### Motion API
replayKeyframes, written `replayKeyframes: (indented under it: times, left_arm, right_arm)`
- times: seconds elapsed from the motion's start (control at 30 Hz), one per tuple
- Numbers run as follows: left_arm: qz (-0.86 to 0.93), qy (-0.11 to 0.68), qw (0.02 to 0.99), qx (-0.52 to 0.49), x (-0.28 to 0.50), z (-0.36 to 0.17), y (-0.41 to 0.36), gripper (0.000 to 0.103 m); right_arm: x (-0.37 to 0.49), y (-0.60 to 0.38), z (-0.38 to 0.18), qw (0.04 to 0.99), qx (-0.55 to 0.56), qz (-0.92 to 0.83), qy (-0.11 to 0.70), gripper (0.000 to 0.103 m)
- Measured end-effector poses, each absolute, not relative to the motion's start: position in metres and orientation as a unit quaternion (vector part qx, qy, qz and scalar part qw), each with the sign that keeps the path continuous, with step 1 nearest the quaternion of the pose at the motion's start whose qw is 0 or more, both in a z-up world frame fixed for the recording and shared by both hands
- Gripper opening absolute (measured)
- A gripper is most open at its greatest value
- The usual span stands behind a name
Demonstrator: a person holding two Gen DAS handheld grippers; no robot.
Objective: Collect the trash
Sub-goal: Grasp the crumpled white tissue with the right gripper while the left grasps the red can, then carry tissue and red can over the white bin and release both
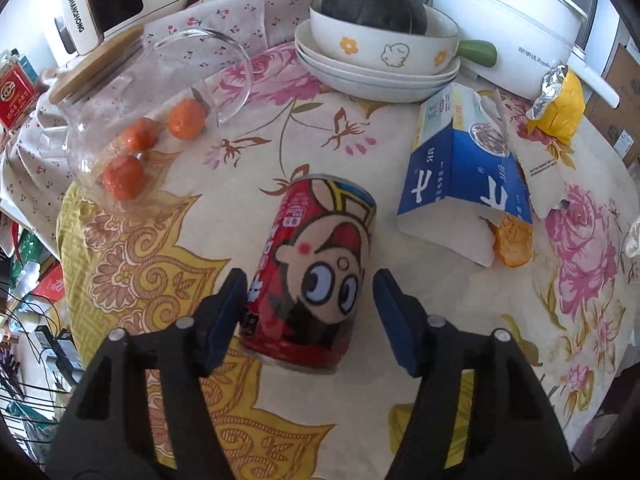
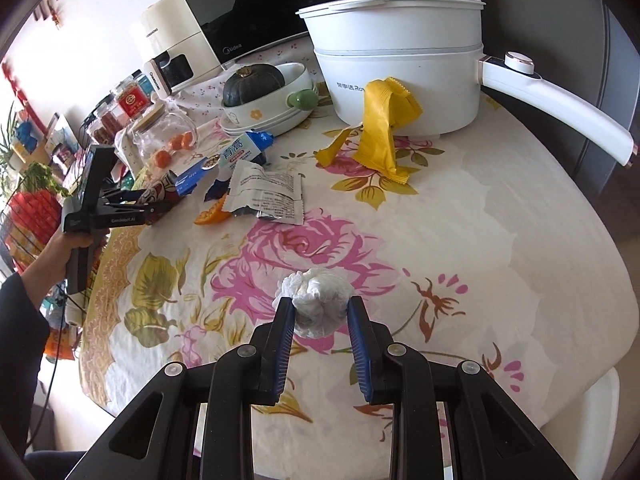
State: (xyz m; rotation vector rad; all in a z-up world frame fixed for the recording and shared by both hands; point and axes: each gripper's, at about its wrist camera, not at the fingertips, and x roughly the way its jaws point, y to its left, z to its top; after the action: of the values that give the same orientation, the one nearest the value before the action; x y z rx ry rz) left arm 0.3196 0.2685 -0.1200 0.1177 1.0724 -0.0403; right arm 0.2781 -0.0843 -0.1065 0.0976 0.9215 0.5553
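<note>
Between the parted left gripper [image 1: 308,304] fingers lies a light, dentable red cartoon-printed can [image 1: 316,272]; grip mid-body; right gripper [image 2: 320,320] clamps a soft crumpled white tissue wad [image 2: 314,300].

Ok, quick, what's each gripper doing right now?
Left gripper: open around the lying red can, right pad not touching.
Right gripper: shut on the crumpled white wad.

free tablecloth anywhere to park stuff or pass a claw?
Free: the wide stretch between the white pot's handle, the yellow wrapper and the tissue wad in the right claw. Also the near edge behind the red can. Crowded: the jar, stacked bowls and blue carton.
</note>
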Motion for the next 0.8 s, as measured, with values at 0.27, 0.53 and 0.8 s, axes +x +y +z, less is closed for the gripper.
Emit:
replayKeyframes:
  times: [0.27,0.53,0.8]
  left_arm:
    - [0.001,0.502,0.865,-0.004,0.280,-0.114,0.249,0.056]
    - [0.012,0.487,0.872,-0.058,0.220,-0.101,0.223,0.056]
    - [0.003,0.477,0.875,-0.079,0.169,-0.097,0.182,0.055]
  right_arm:
    - [0.261,-0.100,-0.094,0.866,0.055,0.258,0.425,0.028]
    - [0.233,-0.121,-0.076,0.873,0.064,0.261,0.406,0.028]
    - [0.200,-0.147,-0.069,0.879,0.072,0.251,0.399,0.028]
